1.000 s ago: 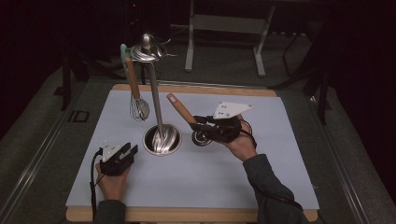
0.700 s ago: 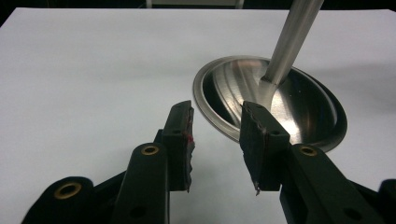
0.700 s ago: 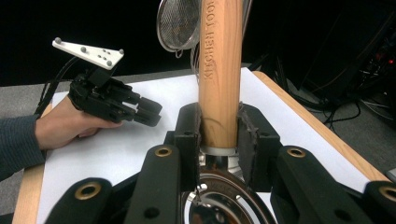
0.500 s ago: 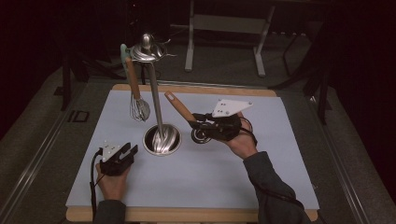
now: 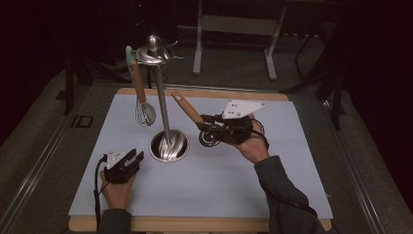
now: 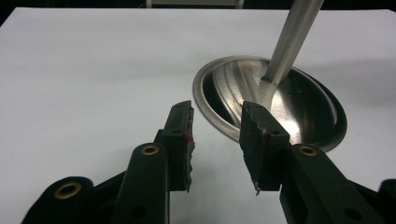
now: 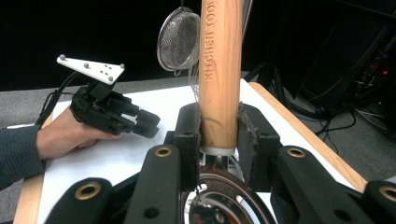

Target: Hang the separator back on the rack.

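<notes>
A steel utensil stand has a round dish base [image 5: 169, 146] and an upright pole [image 5: 162, 107]. A whisk [image 5: 144, 113] with a wooden handle hangs from its top. My right gripper [image 5: 206, 127] is shut on a wooden-handled utensil [image 5: 187, 109], close to its round metal head [image 5: 210, 137]. The handle slants up and left, towards the pole. In the right gripper view the handle [image 7: 219, 70] stands between the right gripper's [image 7: 219, 128] pads. My left gripper [image 5: 132, 159] rests open on the mat, left of the base. Nothing is between the left gripper's [image 6: 217, 135] jaws, and the base [image 6: 303, 107] lies just beyond them.
A white mat [image 5: 292, 170] covers a wooden board [image 5: 195, 225]. A mesh strainer [image 7: 179, 39] hangs from the stand's top [image 5: 153, 51]. The left gripper [image 7: 147, 122] and its hand also show in the right gripper view. A metal frame [image 5: 234, 29] stands beyond the table.
The right gripper has shifted a little, and the handle's free end now sits slightly further left and up. The left gripper has not moved.
</notes>
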Tool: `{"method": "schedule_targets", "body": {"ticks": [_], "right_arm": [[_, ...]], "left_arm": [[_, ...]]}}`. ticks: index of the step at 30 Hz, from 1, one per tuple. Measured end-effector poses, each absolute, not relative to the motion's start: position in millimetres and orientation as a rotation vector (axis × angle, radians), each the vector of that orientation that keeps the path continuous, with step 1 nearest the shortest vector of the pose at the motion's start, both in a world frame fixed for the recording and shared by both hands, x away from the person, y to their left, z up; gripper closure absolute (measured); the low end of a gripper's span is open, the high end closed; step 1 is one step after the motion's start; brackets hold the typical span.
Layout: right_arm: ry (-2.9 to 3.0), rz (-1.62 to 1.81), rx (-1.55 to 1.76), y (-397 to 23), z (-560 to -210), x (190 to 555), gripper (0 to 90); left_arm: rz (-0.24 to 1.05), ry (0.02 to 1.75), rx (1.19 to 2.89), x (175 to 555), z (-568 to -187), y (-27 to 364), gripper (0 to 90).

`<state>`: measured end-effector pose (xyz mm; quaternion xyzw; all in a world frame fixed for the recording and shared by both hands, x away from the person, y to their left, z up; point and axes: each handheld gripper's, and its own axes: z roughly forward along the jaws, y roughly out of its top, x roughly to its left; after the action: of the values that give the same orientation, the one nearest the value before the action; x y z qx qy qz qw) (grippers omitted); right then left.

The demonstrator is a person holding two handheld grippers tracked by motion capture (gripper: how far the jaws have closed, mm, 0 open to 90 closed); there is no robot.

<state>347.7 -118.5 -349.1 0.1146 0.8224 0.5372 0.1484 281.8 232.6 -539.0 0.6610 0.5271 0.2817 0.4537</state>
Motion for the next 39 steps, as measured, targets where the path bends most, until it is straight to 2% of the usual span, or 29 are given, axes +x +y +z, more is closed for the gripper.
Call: {"method": "schedule_targets", "body": {"ticks": [39], "right_arm": [[2.32,1.588,0.275,-124.8,-319.5,347.8,71.0]], "left_arm": [[0.696,1.302,1.63,281.9,-539.1,232.3,65.2]]}}
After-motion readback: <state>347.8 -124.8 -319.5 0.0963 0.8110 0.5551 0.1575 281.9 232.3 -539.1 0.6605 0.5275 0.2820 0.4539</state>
